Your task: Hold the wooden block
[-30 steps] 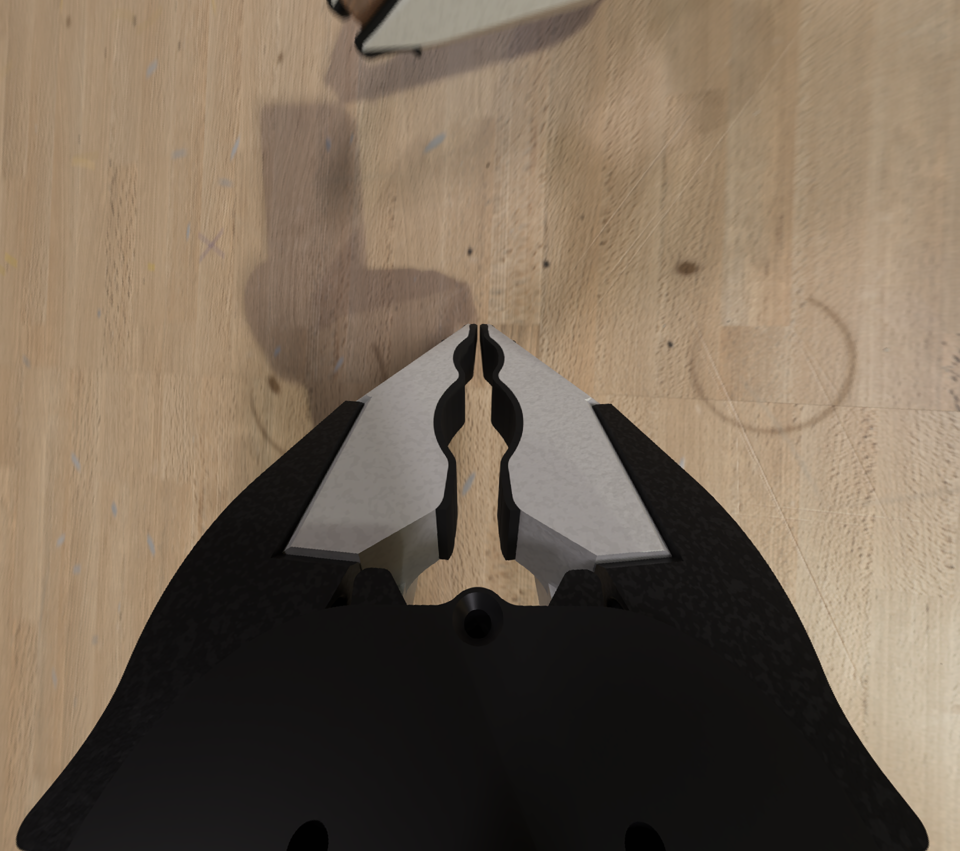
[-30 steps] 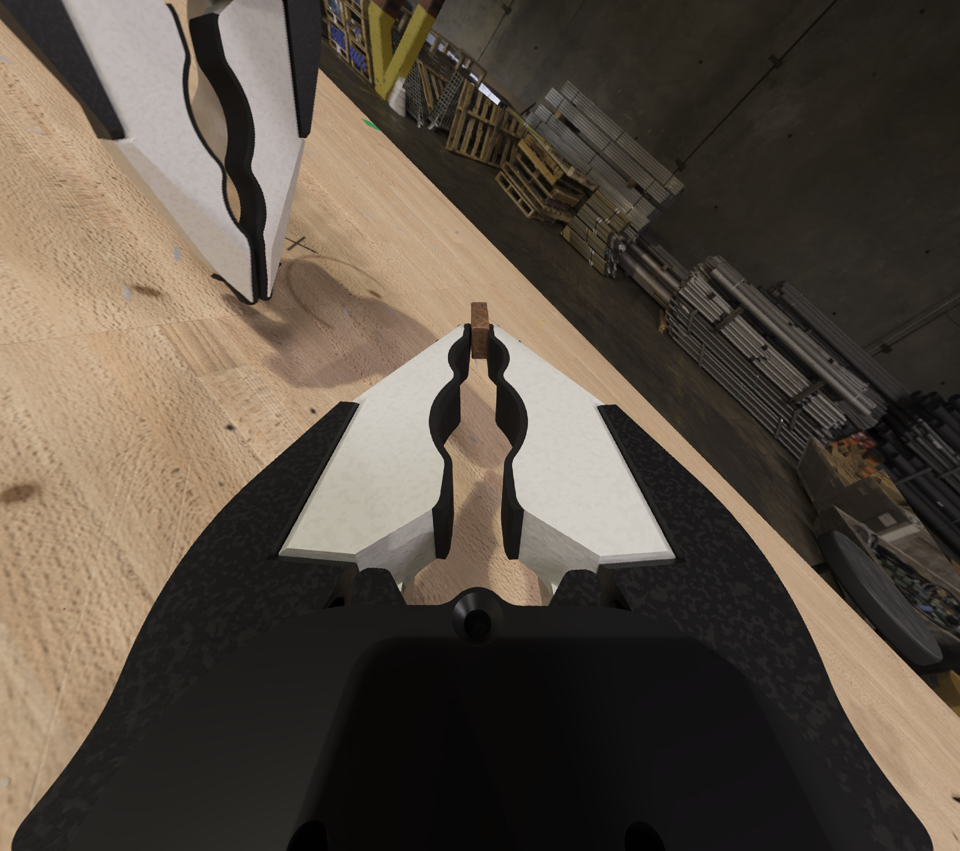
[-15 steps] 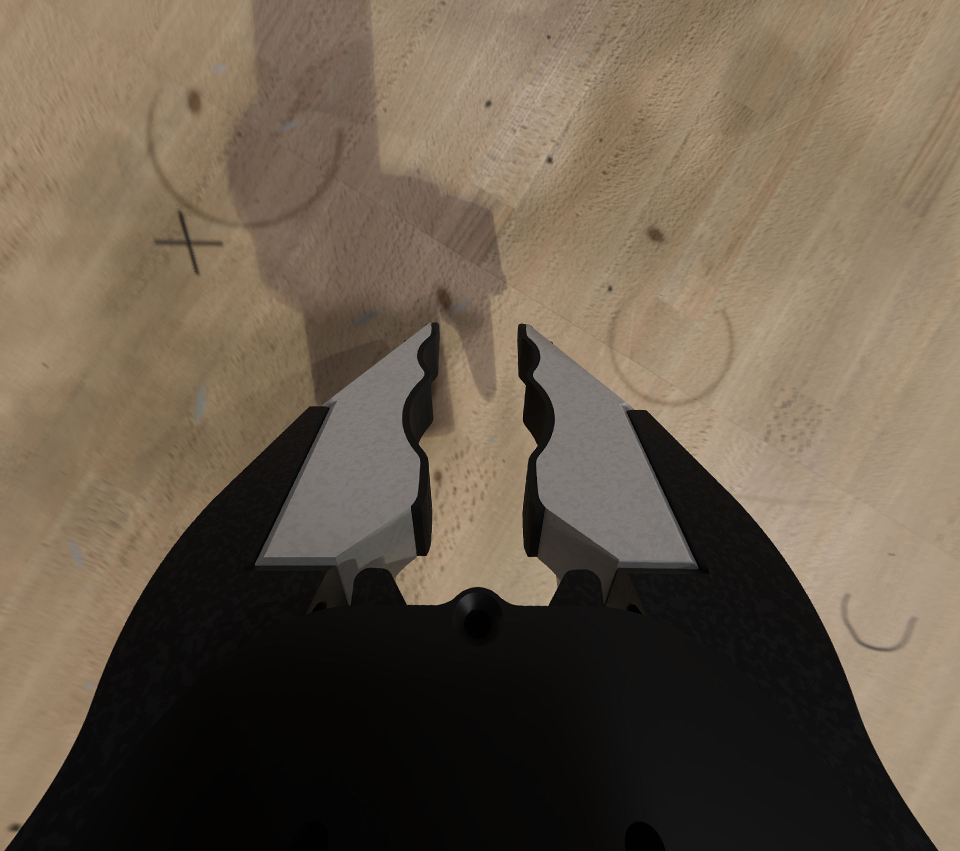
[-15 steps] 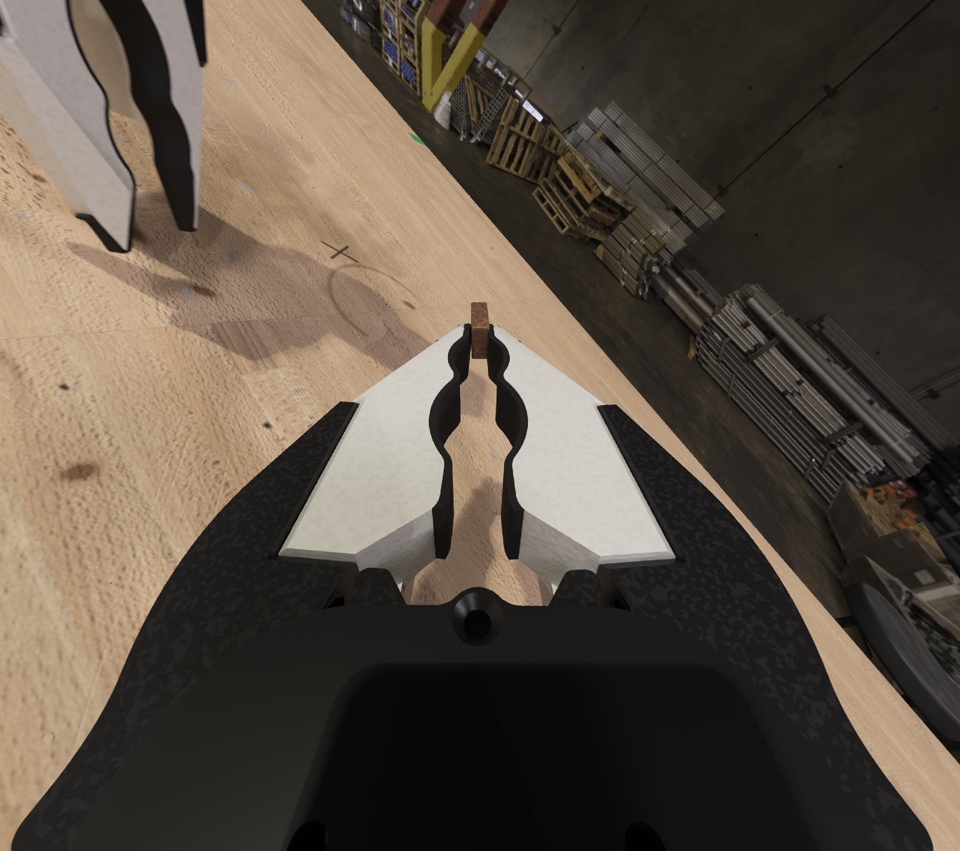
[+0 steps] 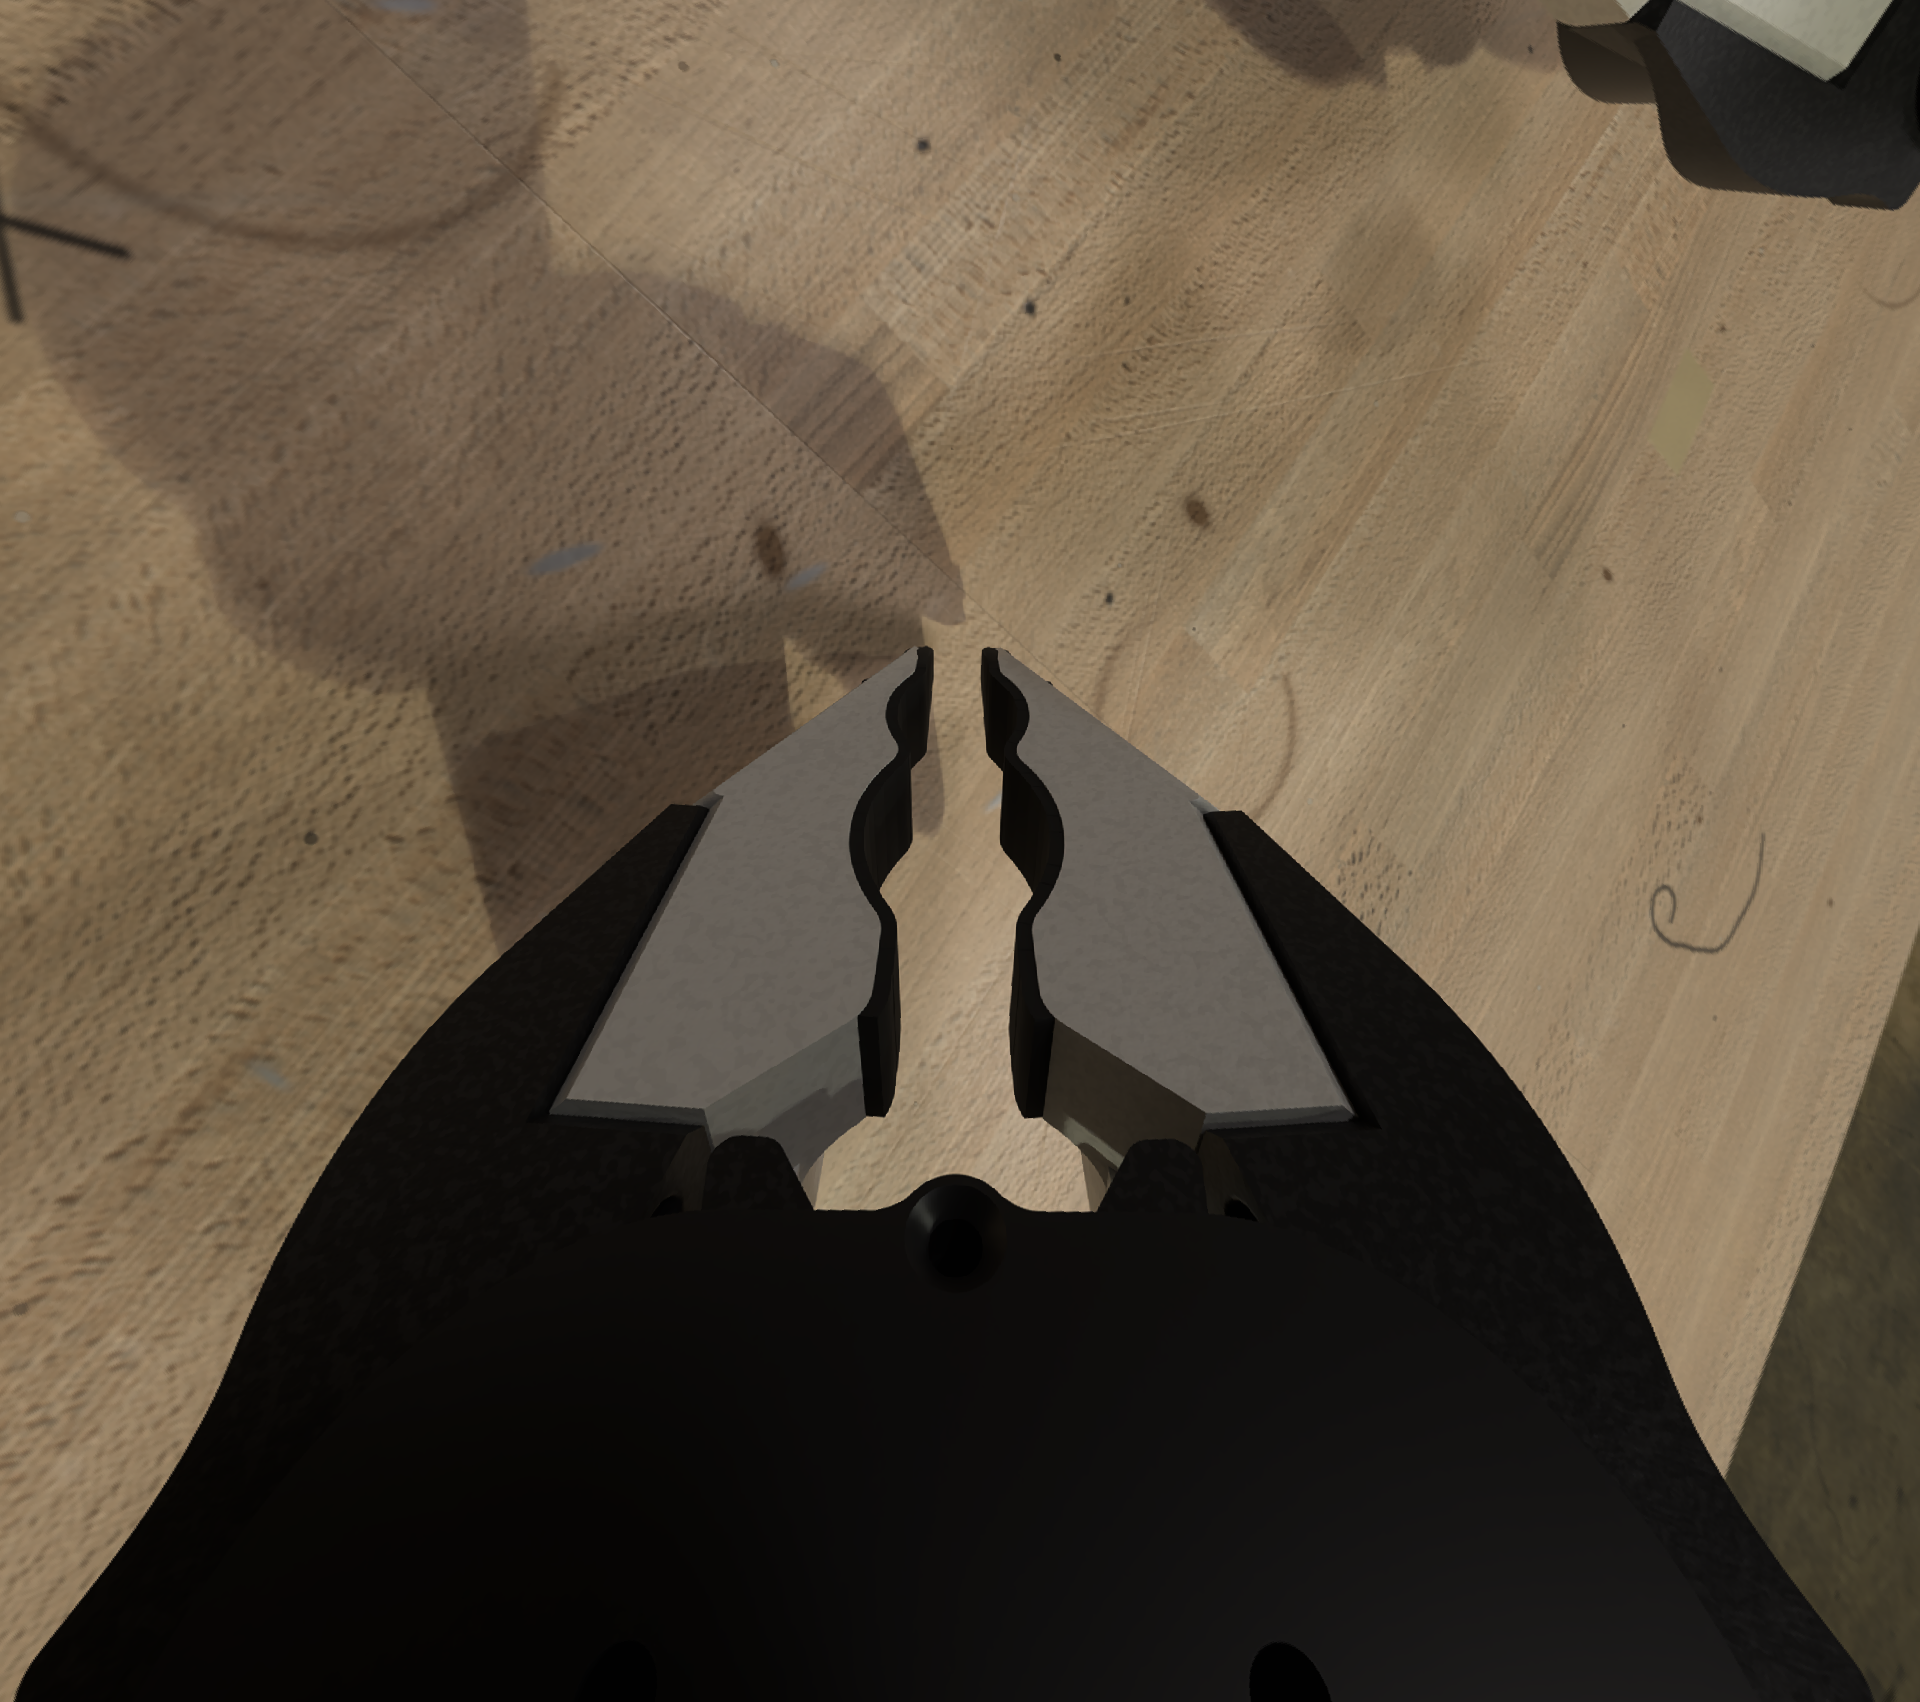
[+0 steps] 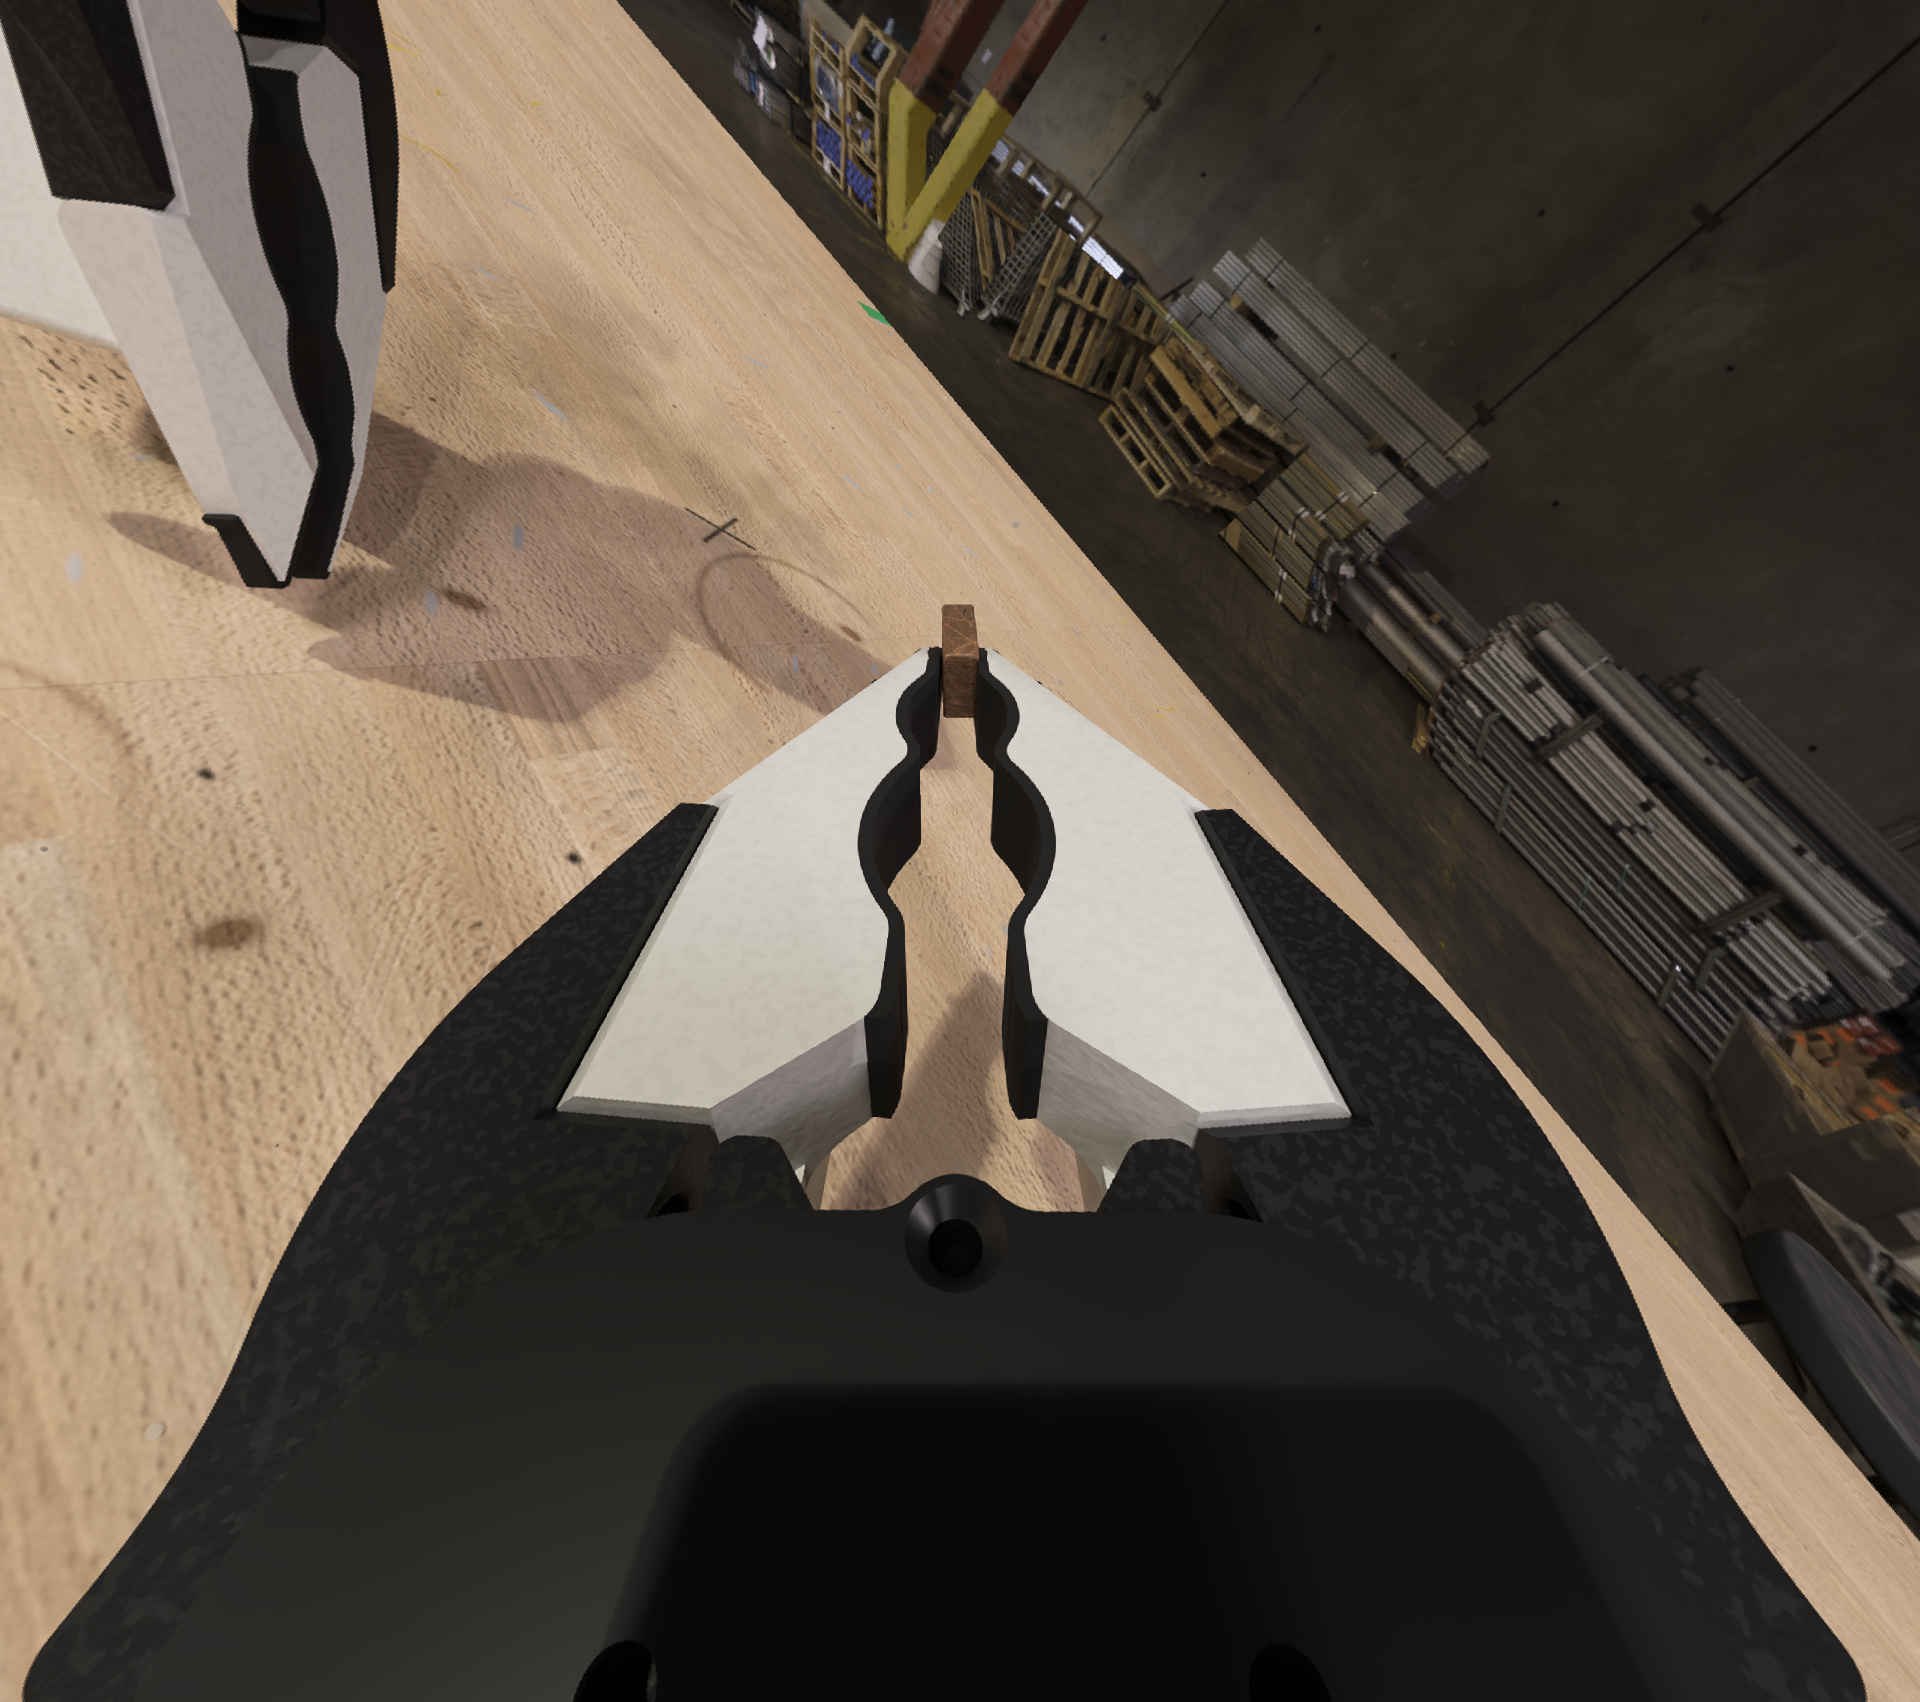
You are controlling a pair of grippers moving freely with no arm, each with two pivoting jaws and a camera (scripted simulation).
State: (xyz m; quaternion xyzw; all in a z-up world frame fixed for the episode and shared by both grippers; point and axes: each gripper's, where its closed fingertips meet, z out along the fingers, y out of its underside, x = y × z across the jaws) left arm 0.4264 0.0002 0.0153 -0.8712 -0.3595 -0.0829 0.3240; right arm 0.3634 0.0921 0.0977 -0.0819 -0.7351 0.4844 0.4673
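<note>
Bench (image 6: 312, 925): pale wood, scuffed, marked with pencil circles, a small cross and stains; it carries nothing loose that I can see.
My left gripper (image 5: 957, 663): hangs over the bench, tips just above their own shadow, nothing between them; half a second ago it stood clearly wider and a second ago it was nearly closed, so now it shows only a narrow gap.
My right gripper (image 6: 957, 665): clamped on the block at the very tips, held above the bench as it was a second ago.
Wooden block (image 6: 958, 660): small, brown, upright, pinched between my right fingertips and sticking out past them.
Change, meaning: only my left gripper has moved; I judge the hold is achieved and needs just keeping.
Writing: no brand or label readable anywhere.
</note>
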